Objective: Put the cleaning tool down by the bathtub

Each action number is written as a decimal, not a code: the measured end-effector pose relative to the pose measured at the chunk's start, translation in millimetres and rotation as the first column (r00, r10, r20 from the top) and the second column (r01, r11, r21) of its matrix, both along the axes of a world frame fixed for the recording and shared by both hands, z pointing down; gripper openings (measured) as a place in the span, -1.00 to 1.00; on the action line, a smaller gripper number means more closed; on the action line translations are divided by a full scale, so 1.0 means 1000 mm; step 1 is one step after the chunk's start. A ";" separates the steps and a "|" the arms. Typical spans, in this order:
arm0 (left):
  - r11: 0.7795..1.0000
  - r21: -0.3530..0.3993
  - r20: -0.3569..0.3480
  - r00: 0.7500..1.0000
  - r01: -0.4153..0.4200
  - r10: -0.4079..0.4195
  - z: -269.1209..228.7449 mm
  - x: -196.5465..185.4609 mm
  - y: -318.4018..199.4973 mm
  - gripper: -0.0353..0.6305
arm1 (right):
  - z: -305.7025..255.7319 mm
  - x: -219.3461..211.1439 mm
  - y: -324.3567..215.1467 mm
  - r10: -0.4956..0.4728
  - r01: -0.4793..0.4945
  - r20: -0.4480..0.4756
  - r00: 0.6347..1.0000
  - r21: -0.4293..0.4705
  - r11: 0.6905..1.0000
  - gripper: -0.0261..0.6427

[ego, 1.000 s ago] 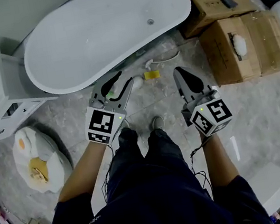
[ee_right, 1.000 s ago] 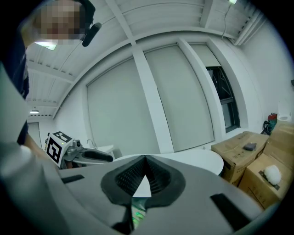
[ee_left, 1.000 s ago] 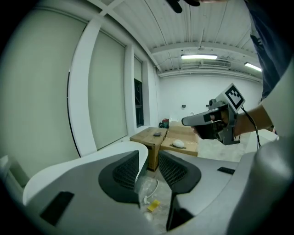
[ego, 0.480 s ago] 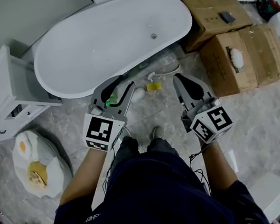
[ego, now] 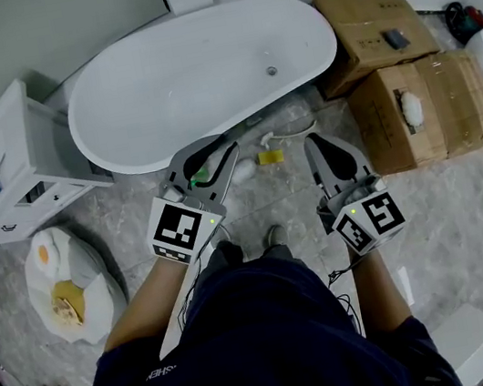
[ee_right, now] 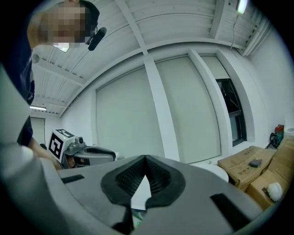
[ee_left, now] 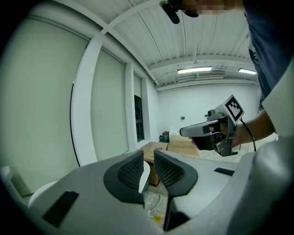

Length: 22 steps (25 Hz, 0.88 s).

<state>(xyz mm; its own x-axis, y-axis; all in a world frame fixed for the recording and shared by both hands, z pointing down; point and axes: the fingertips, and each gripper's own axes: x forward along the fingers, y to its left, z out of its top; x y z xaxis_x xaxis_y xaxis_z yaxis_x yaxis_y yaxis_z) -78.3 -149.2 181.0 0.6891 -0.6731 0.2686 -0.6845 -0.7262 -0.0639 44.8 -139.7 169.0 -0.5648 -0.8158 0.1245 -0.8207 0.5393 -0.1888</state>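
The white bathtub (ego: 191, 67) stands at the top of the head view. On the marble floor just in front of it lies the cleaning tool (ego: 245, 170), white with a yellow piece (ego: 267, 157) beside it. My left gripper (ego: 209, 156) hovers above the floor just left of the tool. Its jaws are closing, a gap still shows between them and nothing is in it. In the left gripper view (ee_left: 148, 169) the yellow piece (ee_left: 157, 217) shows below the jaws. My right gripper (ego: 322, 144) hangs to the tool's right, shut and empty (ee_right: 146, 173).
Two cardboard boxes (ego: 378, 20) (ego: 412, 111) stand right of the tub. A white cabinet (ego: 7, 173) is at the left, with an egg-shaped mat (ego: 59, 284) on the floor below it. The person's feet (ego: 272, 233) are between the grippers.
The left gripper's jaws have narrowed from wide open. Both grippers hold about the same place over the floor, and the head view has shifted slightly.
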 end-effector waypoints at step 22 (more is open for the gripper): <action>0.999 0.046 -0.036 0.999 -0.027 0.028 -0.029 0.004 0.000 -0.77 | -0.015 -0.008 0.005 -0.032 0.032 -0.011 0.999 0.025 0.999 -0.91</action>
